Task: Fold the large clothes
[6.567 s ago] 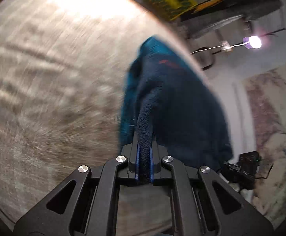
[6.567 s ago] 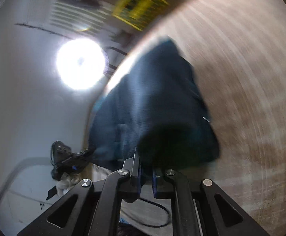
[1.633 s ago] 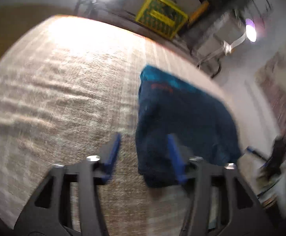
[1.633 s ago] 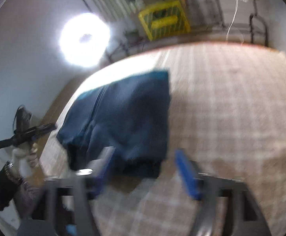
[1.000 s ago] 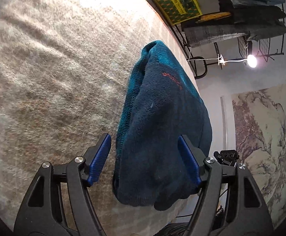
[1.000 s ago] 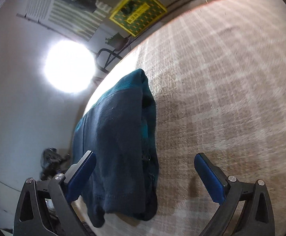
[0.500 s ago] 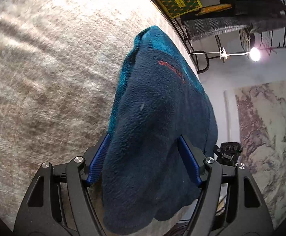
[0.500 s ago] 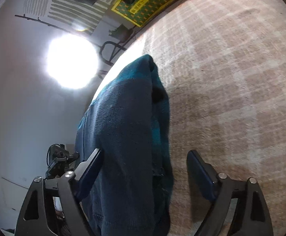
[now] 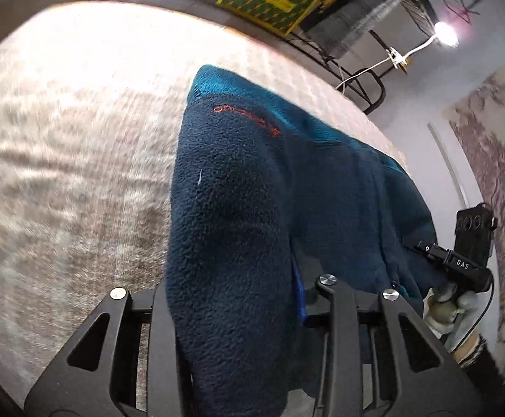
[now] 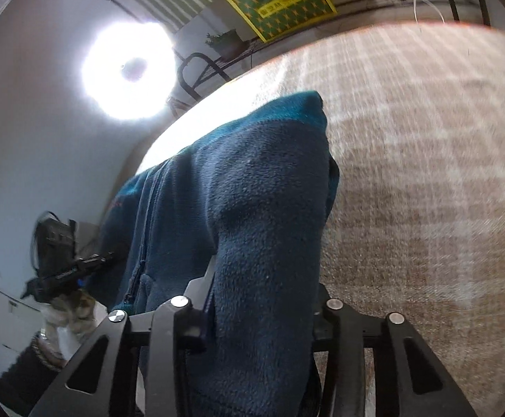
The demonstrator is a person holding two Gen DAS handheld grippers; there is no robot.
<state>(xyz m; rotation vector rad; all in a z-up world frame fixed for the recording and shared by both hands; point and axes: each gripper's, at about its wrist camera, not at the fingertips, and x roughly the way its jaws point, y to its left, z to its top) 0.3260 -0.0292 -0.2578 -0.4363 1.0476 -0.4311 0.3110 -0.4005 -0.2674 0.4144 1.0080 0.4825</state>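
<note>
Each gripper [image 9: 231, 299] is matte black, triangular cutouts in its arms, round silver screws, blue pads. At lower left of the right-wrist view: dark sleeve [image 10: 26, 371], bracelet.

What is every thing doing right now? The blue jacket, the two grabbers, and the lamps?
Blue fleece jacket: folded, near end bunched between both grippers.
Left gripper: closing on the jacket's fold.
Right gripper: closing on the jacket's fold.
Round lamp: on, glaring.
Small lamp: on.
</note>
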